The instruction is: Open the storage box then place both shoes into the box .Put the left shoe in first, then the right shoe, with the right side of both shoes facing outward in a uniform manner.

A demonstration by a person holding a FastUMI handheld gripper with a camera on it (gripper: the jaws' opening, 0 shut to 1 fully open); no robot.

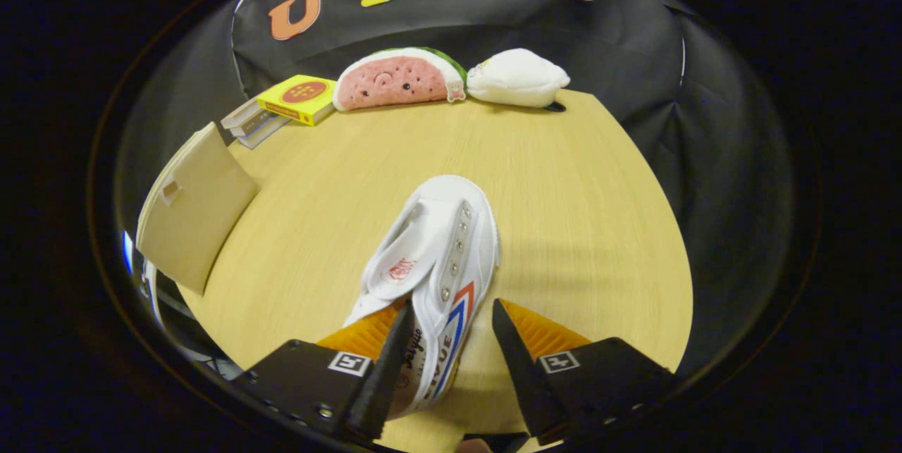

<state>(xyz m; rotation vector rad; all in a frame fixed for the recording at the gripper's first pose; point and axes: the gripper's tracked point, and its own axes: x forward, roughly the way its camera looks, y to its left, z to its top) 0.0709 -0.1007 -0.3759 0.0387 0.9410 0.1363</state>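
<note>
Gripper view. My gripper (451,330) is spread wide, its fingers (384,368) apart, with the heel end of a shoe (433,256) lying between them. The left finger sits against the shoe's side; the right finger stands clear of it, with bare table (564,178) showing in the gap, so nothing is clamped. The shoe is a white canvas sneaker lying on its side, toe pointing away from me, with a row of metal eyelets, a loose tongue bearing a small red mark, and red and blue stripes near the heel. Its heel is cut off behind my left finger, and the lettering on its side is too distorted to make out. Well beyond on my left stands the box (194,217) with its tan flap, its lower part cut off. Far ahead, against the booth wall, lie a yellow pack (297,97), a watermelon plush (398,78) and a white plush (518,78)
</note>
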